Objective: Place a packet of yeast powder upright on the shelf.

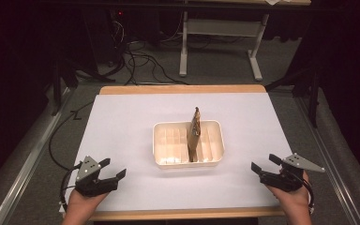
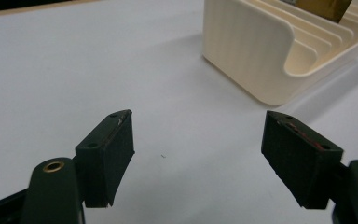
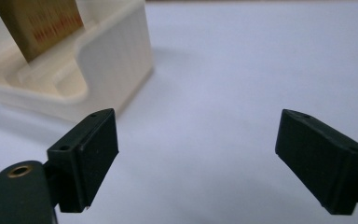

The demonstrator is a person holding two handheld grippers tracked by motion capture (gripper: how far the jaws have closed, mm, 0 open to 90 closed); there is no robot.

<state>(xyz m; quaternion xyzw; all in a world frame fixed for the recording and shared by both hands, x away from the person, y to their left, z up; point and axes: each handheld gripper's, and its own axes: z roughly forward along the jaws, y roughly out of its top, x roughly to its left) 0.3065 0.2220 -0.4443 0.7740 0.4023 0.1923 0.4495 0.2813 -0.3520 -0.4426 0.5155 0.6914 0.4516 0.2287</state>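
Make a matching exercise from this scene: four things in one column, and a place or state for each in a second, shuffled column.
Things:
1. left gripper
2. right gripper
3. cream slotted rack
4. brown flat item

Places or states:
A. standing on edge in a slot
B. middle of the white table cover
C. open, near left corner
D. open, near right corner

Pairs: 1-C, 2-D, 3-B, 4-A

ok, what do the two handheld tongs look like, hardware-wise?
Both are black. The left tongs and the right tongs each carry a grey three-cornered plate on top with small holes. Each has two blocky, wedge-tipped black pads with small screw holes, and a brass-coloured ring at a jaw base. Black cables trail from both. No sleeves visible at the wrists.
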